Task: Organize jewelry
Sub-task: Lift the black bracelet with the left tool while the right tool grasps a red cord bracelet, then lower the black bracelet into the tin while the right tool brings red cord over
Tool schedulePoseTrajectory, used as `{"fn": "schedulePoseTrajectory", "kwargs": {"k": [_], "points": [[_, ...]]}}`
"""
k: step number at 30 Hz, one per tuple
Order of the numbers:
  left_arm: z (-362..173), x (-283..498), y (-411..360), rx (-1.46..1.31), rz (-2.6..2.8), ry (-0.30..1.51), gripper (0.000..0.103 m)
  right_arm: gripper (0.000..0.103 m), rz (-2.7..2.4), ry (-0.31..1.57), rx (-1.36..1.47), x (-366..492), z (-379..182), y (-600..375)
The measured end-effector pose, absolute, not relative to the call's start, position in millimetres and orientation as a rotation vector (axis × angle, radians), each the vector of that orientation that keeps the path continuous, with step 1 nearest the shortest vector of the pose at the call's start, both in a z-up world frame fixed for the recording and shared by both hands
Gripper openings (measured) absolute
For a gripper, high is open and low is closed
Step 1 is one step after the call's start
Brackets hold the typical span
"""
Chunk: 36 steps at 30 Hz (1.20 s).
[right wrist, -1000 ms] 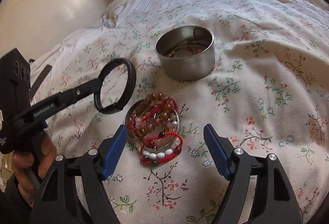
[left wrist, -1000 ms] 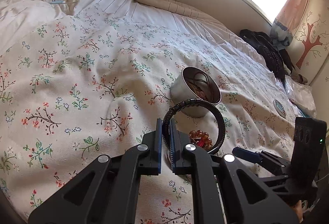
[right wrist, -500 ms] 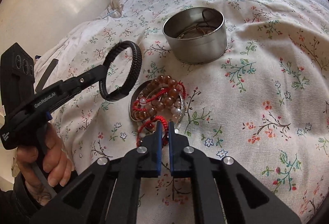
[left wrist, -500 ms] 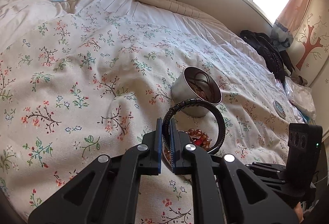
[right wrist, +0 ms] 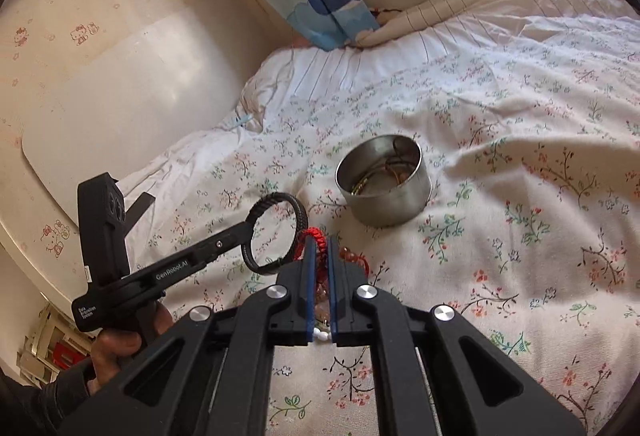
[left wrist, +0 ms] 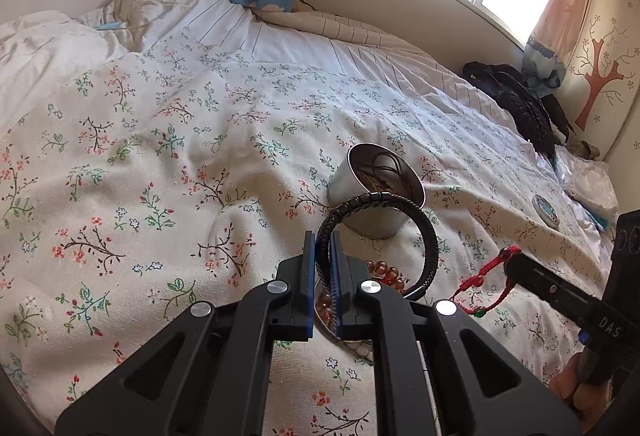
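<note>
Left wrist view. The left gripper (left wrist: 322, 268) has its fingers (left wrist: 308, 272) closed on the black braided bracelet (left wrist: 424, 220), which stands as an upright loop above the floral bedspread (left wrist: 160, 156). Just beyond the loop sits the steel tin (left wrist: 360, 196), already holding cords and bangles. Amber beads (left wrist: 384, 272) lie below the loop, near a shallow metal lid (left wrist: 324, 316). At right, the right gripper (left wrist: 516, 264) holds the red cord bracelet (left wrist: 486, 286) clear of the bed.

Right wrist view. The right gripper (right wrist: 319, 276) has its fingers (right wrist: 308, 284) clamped on the red cord bracelet (right wrist: 314, 236); white beads (right wrist: 322, 335) show in the gap nearer the camera. The left gripper (right wrist: 244, 226) holds the black braided bracelet (right wrist: 276, 232) beside it, and the steel tin (right wrist: 384, 188) lies ahead on the bedspread (right wrist: 520, 236).

Step in hand, as judged: carrying both pieces to the tin. Good practice would be to bring one bracelet at a time over the rim, keep the hanging cord from snagging the black loop or the beads, and release only once the piece is centred above the opening.
</note>
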State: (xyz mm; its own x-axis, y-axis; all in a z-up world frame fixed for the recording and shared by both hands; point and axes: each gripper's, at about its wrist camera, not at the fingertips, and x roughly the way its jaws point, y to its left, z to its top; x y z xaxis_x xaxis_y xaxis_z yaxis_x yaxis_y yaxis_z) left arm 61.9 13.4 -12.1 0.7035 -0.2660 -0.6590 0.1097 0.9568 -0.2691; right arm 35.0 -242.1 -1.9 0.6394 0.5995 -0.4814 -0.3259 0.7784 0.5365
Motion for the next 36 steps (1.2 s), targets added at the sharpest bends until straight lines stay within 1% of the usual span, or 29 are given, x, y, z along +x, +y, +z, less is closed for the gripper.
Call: {"fn": "schedulePoseTrajectory", "kwargs": {"k": [13,36], "points": [[-0.9,53.7,-3.9,-0.119,-0.204,0.702,0.006,0.006,0.473,0.566,0.457,33.2,14.6,-261.6],[-0.6,70.3,-8.0,-0.137,-0.209,0.689,0.006,0.006,0.452,0.507,0.489,50.3,20.4,-263.7]]}}
